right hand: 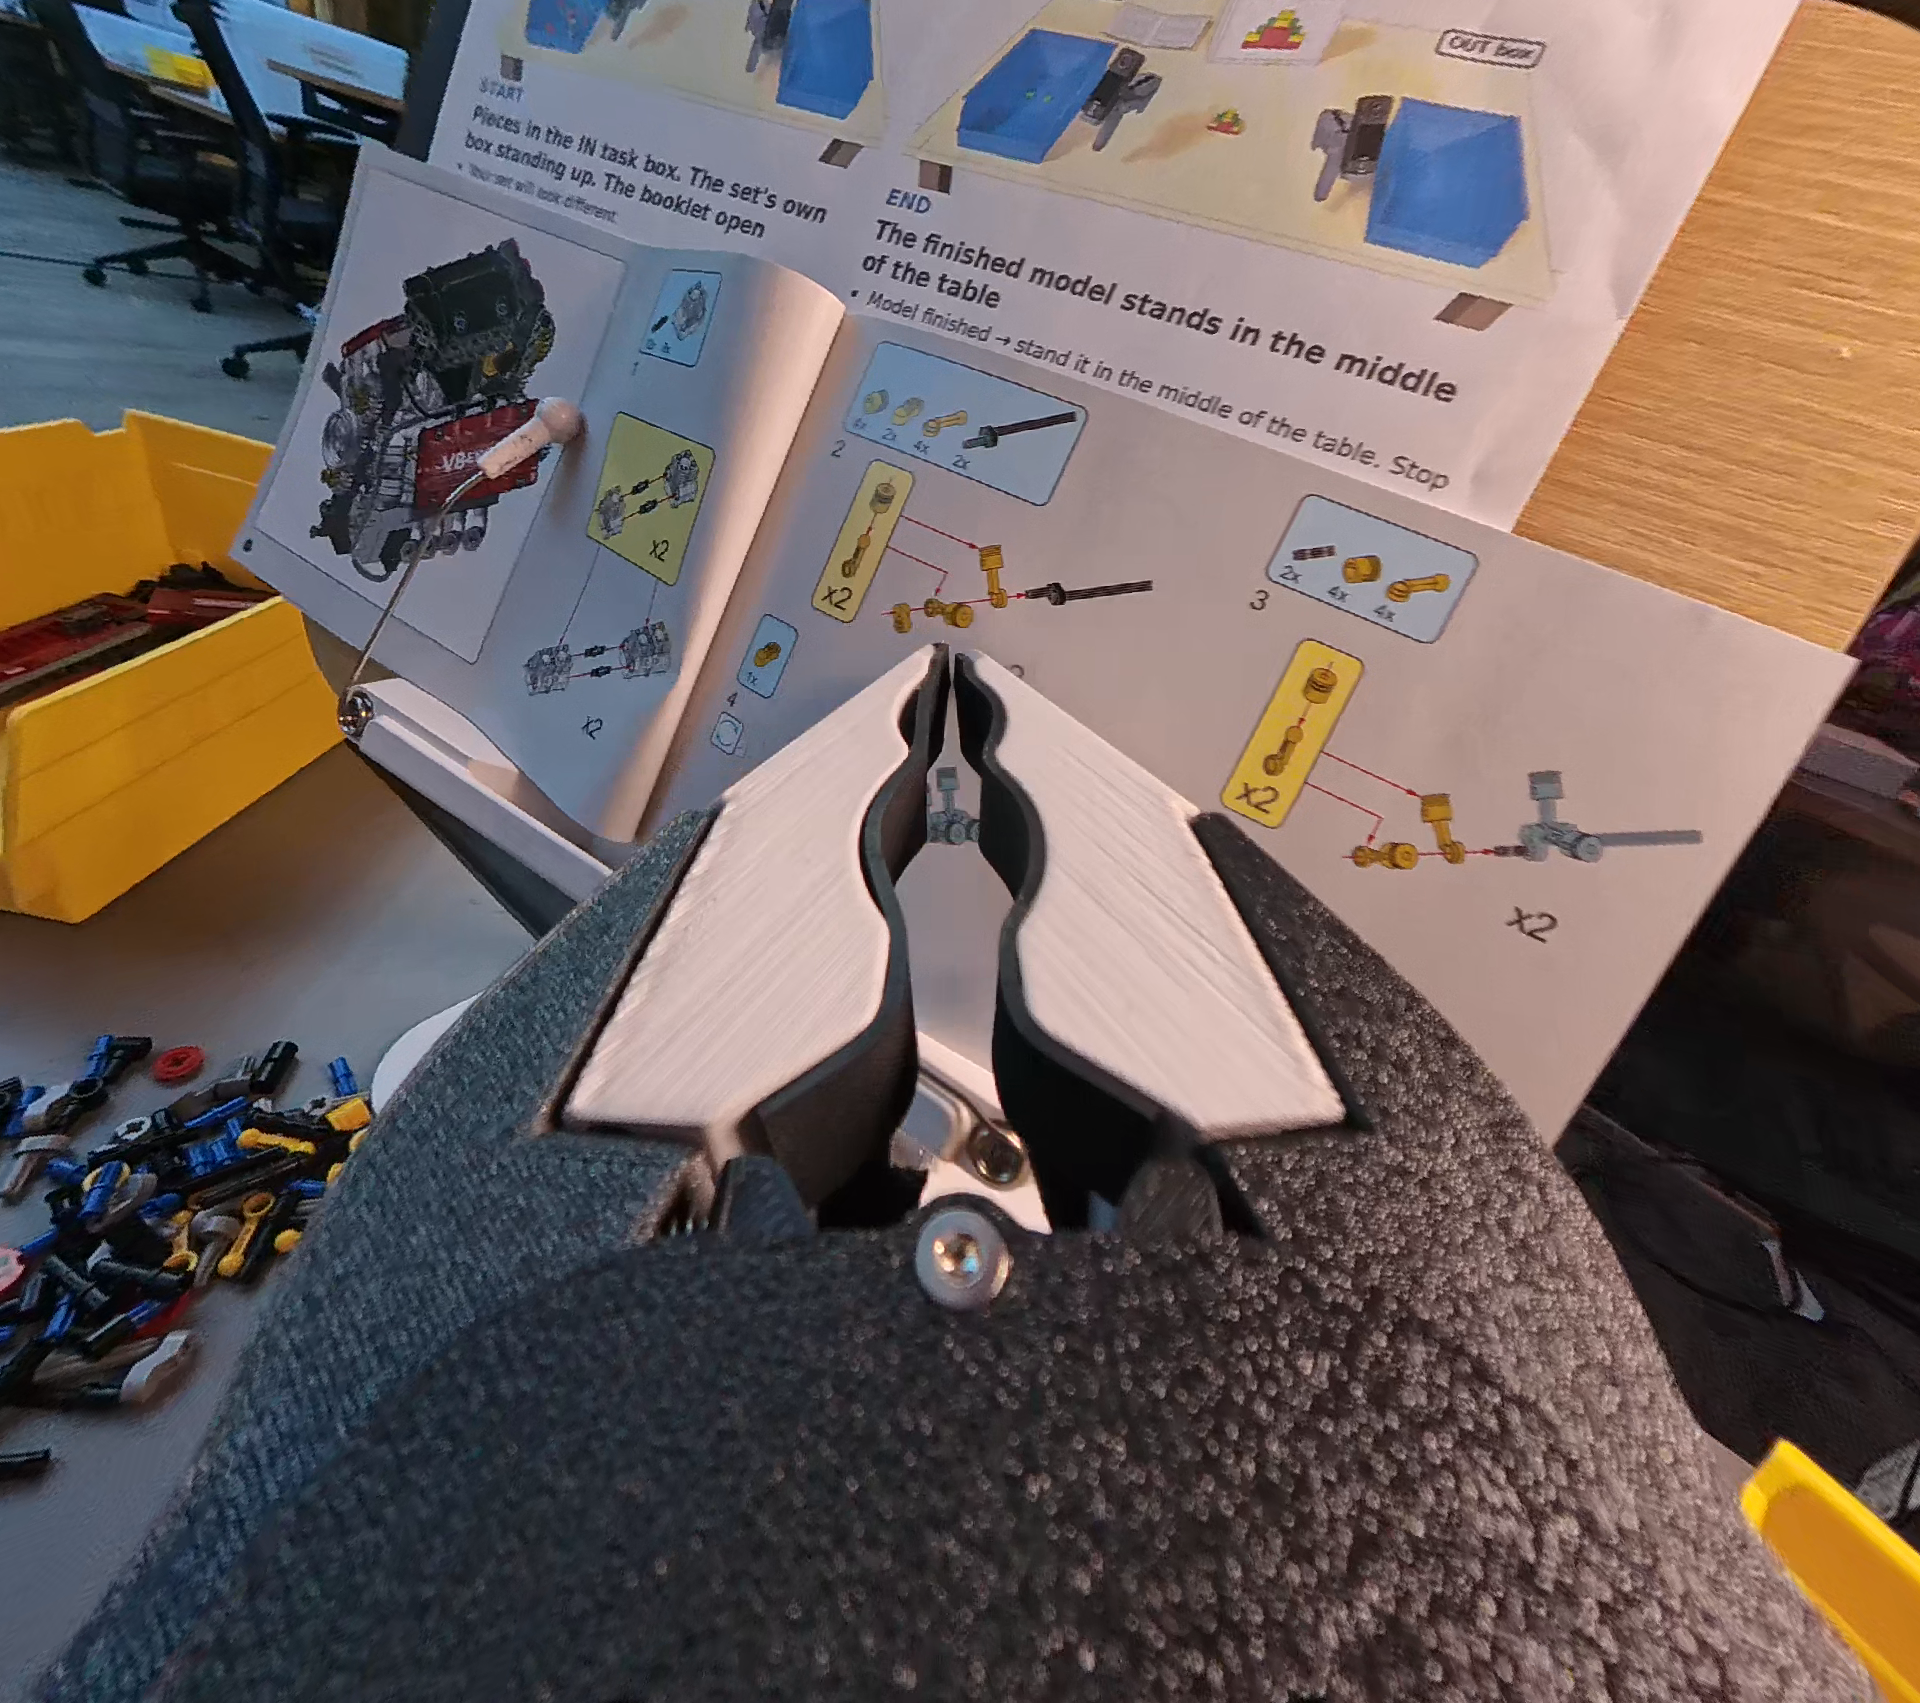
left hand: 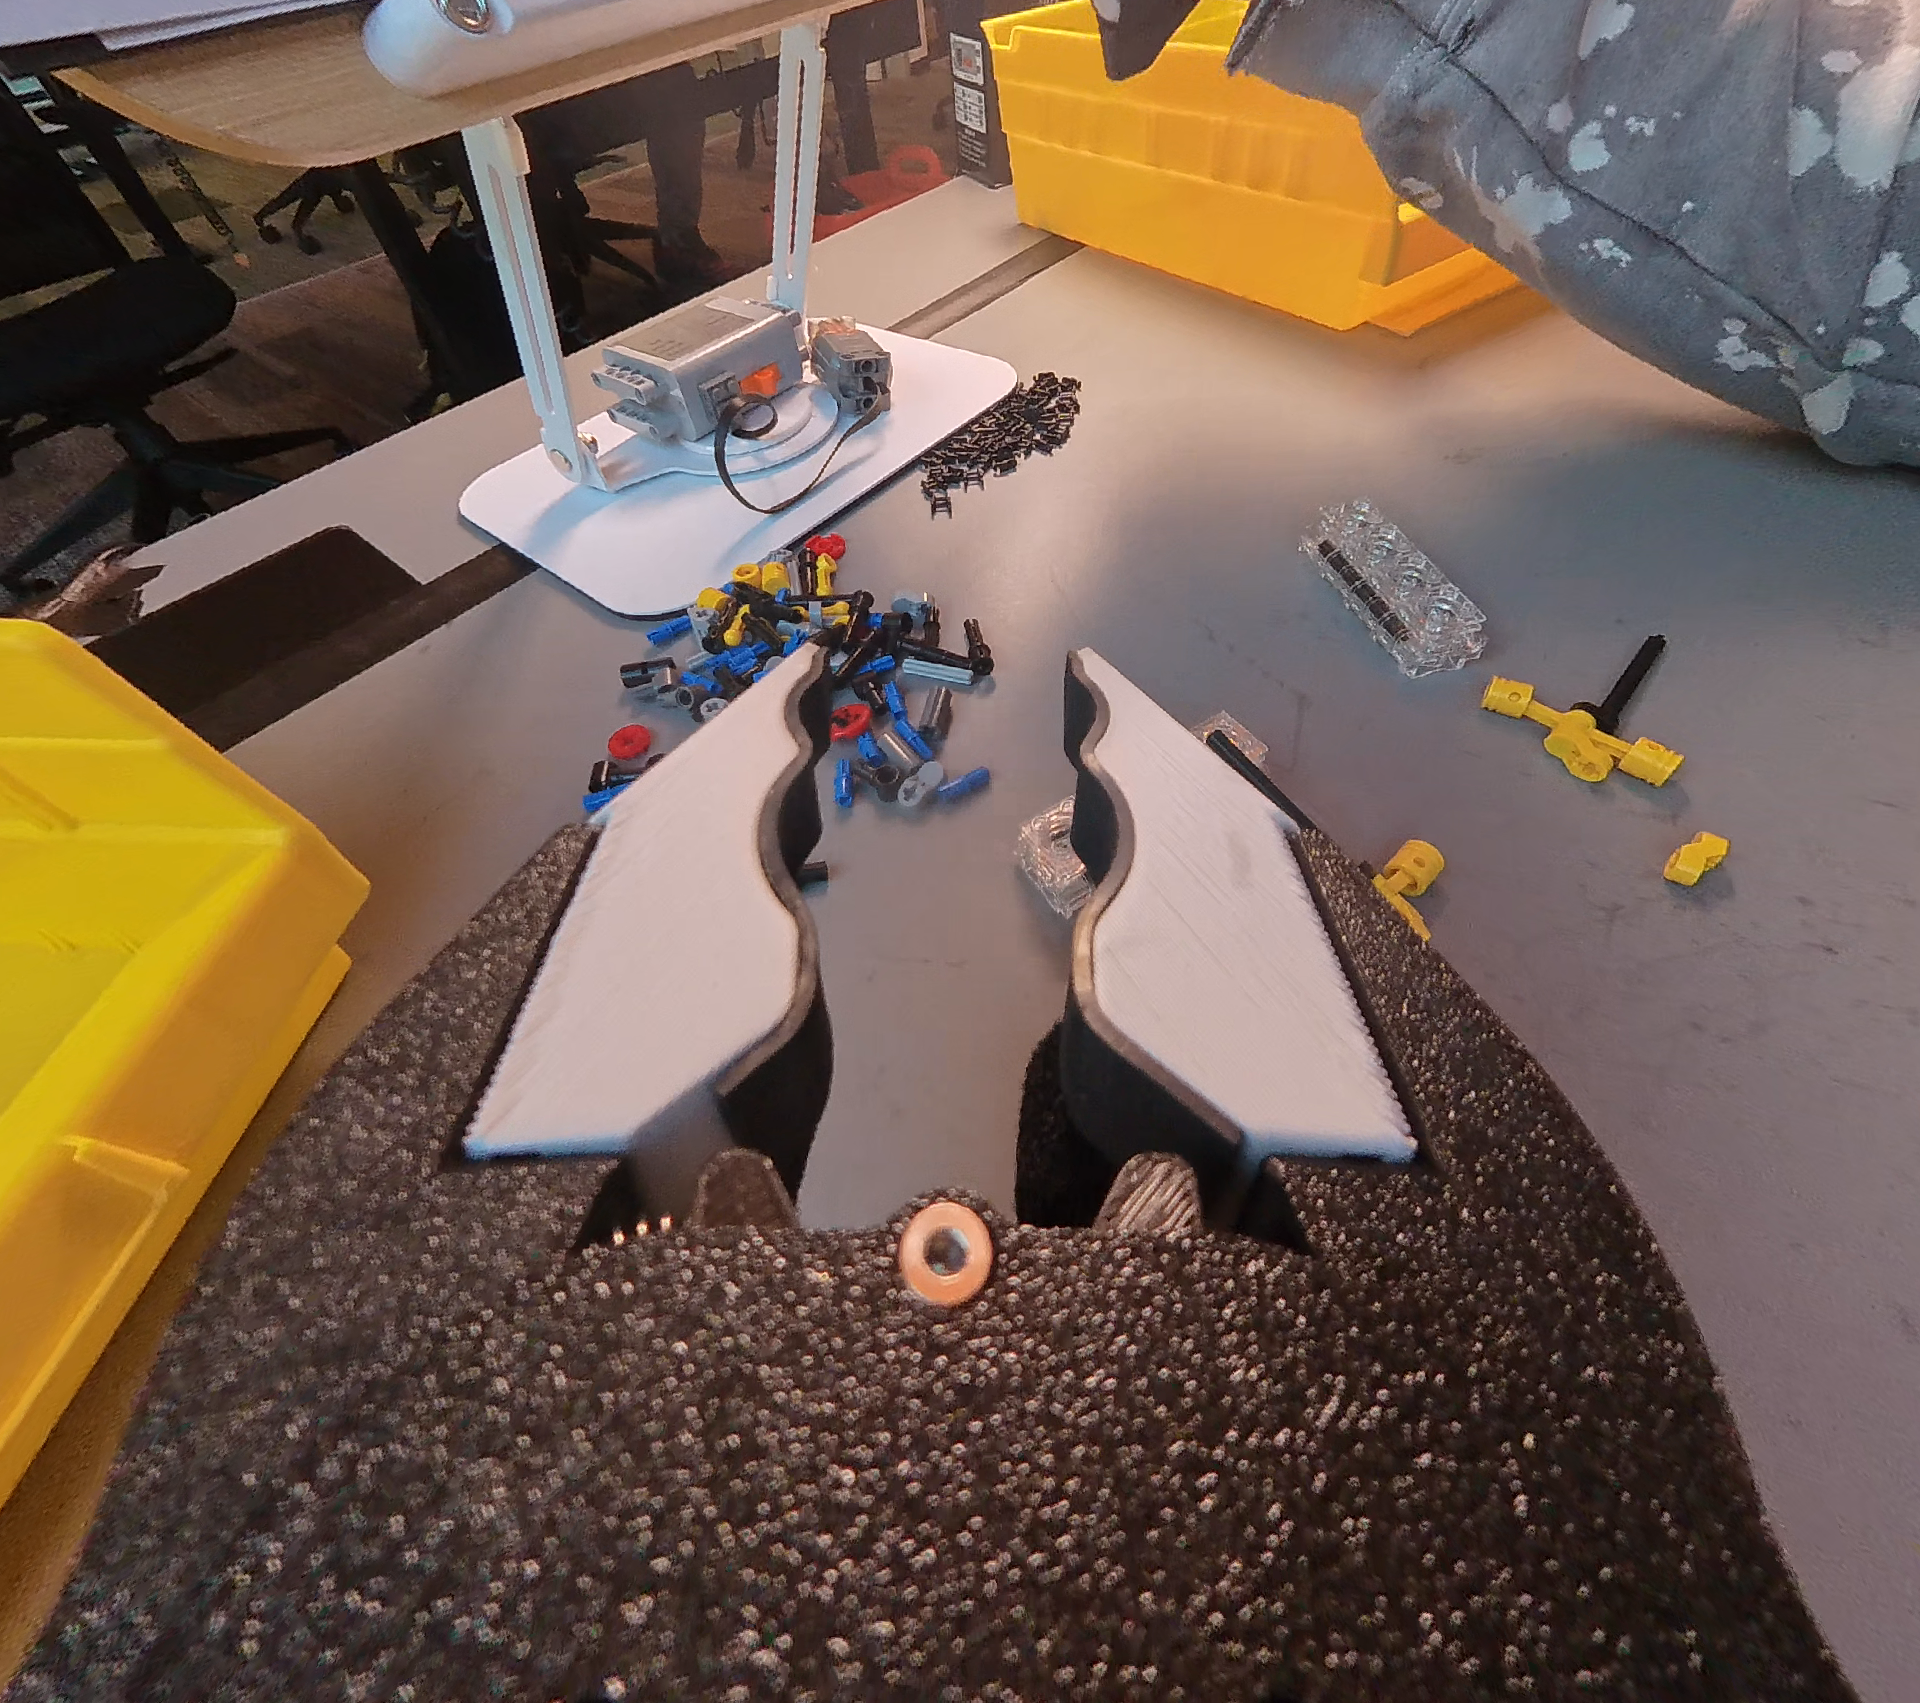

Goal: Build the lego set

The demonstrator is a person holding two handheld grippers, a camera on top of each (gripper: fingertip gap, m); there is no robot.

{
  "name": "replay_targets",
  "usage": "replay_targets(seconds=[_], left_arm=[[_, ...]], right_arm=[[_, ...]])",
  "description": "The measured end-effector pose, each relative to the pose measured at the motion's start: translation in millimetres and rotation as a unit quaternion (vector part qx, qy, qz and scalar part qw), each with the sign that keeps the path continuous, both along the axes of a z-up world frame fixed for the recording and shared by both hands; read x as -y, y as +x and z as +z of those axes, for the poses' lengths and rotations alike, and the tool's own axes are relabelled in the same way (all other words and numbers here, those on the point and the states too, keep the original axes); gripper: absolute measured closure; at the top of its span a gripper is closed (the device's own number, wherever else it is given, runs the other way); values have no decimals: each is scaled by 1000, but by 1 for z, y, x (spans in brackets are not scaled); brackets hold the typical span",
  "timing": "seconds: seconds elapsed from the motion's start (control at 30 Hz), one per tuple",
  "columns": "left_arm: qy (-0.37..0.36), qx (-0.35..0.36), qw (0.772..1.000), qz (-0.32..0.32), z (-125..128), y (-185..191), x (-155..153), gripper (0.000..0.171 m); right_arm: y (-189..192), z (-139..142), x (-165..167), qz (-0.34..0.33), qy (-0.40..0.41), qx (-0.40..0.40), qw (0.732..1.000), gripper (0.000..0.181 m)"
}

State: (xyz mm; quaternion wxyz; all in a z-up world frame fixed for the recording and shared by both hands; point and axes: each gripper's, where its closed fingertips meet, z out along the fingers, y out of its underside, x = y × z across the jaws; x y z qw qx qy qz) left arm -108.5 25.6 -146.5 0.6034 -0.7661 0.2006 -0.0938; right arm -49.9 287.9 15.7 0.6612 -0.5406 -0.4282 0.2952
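My left gripper [left hand: 945,666] is open and empty, low over the grey table, its tips at the near edge of a pile of small black, blue, yellow and red pins [left hand: 800,666]. A clear brick [left hand: 1051,853] lies by its right finger. A clear block with black axles [left hand: 1392,599] and a yellow piston assembly on a black axle [left hand: 1584,723] lie to the right. My right gripper [right hand: 951,656] is shut on nothing, raised and pointing at the open instruction booklet [right hand: 935,552] on a stand. In the left wrist view it shows held in a hand [left hand: 1132,22].
A yellow bin [left hand: 1195,157] stands at the back right, another yellow bin [left hand: 135,978] at the near left. The white book stand base [left hand: 644,531] carries a grey battery box [left hand: 696,375]. A heap of black links [left hand: 997,427] lies beside it. A sleeve [left hand: 1662,126] reaches across. About 30 cm separates my left fingertips from my right.
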Motion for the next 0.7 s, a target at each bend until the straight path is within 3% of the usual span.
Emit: replay_targets(seconds=[0.13, 0.3, 0.5, 0.7], left_arm=[[-1, -5, 1000, 1, -1, 0, 0, 126], [6, -1, 1000, 14, 1, -4, -2, 127], [6, 5, 1000, 18, 2, -5, -2, 127], [2, -2, 1000, 19, 0, -5, -3, 126]], right_arm=[[8, 0, -6, 0, -19, 3, 1000, 180], [10, -18, -2, 32, -33, 75, 996, 180], [16, -42, 7, 51, 3, 187, 981, 179], [8, -48, 16, 44, 54, 219, 973, 178]])
